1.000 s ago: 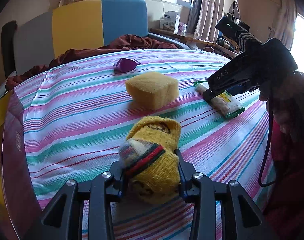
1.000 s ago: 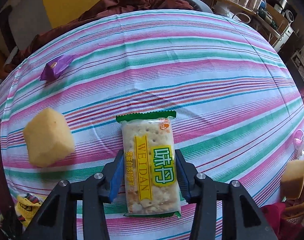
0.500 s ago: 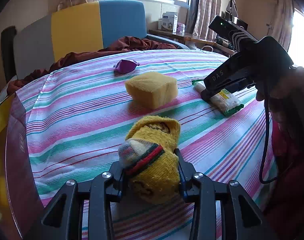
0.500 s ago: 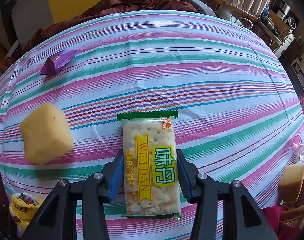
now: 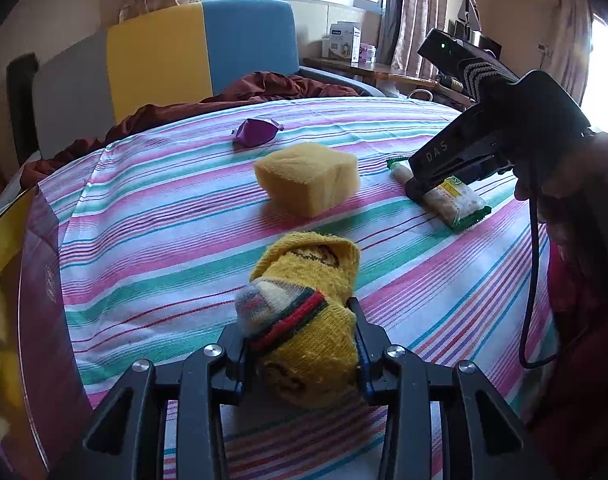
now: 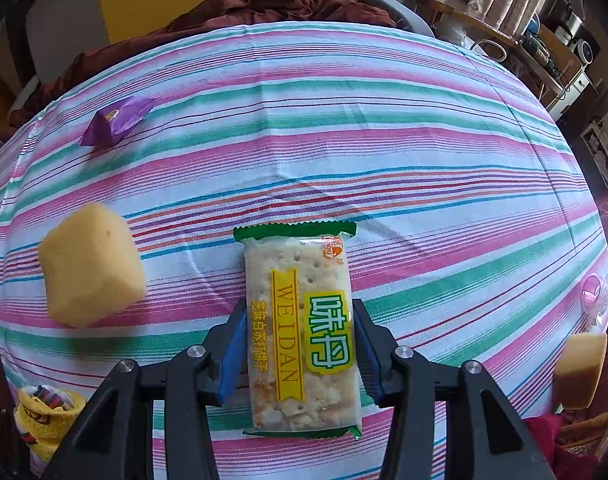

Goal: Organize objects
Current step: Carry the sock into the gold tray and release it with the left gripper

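Left hand-held gripper (image 5: 300, 344) clamped on rolled yellow sock (image 5: 307, 320), resting on striped bench (image 5: 164, 240). Right hand-held gripper (image 6: 300, 344) clamped on cracker packet (image 6: 300, 320); sponge (image 6: 90, 264) to its left.

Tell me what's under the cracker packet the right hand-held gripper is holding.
Under the cracker packet only the striped tablecloth shows around its edges. The patch directly beneath is covered, so whether the packet rests on it or is lifted can't be told.
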`<action>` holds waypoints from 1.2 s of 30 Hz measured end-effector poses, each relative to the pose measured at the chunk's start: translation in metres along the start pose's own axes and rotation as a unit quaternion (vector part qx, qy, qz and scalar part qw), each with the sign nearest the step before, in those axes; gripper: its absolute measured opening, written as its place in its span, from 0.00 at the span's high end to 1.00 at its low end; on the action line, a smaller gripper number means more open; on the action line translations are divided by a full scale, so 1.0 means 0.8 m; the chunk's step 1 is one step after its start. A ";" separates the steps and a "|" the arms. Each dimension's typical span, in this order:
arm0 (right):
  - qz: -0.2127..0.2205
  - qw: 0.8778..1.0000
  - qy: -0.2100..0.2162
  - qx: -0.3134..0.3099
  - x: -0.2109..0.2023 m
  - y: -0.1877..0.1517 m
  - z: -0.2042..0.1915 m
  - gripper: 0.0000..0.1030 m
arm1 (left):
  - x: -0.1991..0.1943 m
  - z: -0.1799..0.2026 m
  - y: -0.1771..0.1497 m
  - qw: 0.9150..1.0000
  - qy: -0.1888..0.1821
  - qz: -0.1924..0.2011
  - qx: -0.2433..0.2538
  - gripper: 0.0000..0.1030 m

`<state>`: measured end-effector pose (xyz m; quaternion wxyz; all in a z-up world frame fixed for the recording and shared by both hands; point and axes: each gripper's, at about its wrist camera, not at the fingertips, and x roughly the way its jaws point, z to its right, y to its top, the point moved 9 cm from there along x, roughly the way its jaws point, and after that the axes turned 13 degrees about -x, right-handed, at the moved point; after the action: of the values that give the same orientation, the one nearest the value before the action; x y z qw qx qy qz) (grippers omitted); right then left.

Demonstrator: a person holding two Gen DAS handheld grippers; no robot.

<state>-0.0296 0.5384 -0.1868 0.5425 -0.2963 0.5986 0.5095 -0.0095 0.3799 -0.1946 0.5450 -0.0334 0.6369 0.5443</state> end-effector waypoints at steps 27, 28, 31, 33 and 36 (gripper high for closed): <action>0.019 0.999 -0.019 -0.025 -0.004 -0.001 -0.022 0.53 | -0.131 -0.044 0.051 0.995 0.030 0.074 -0.060 0.64; 0.020 0.999 -0.020 -0.026 -0.007 -0.004 -0.025 0.53 | -0.138 -0.047 0.052 0.994 0.032 0.079 -0.063 0.64; 0.021 0.999 -0.024 -0.030 -0.017 -0.018 -0.038 0.53 | -0.156 -0.062 0.058 0.992 0.039 0.092 -0.072 0.64; 0.022 0.999 -0.027 -0.031 -0.017 -0.018 -0.038 0.53 | -0.166 -0.076 0.062 0.991 0.043 0.099 -0.083 0.64; 0.023 0.999 -0.030 -0.036 -0.010 -0.009 -0.034 0.53 | -0.175 -0.097 0.061 0.989 0.051 0.101 -0.097 0.64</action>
<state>-0.0308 0.5096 -0.1842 0.5376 -0.2857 0.5701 0.5517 -0.0351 0.2660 -0.0746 0.4479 -0.0493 0.6081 0.6535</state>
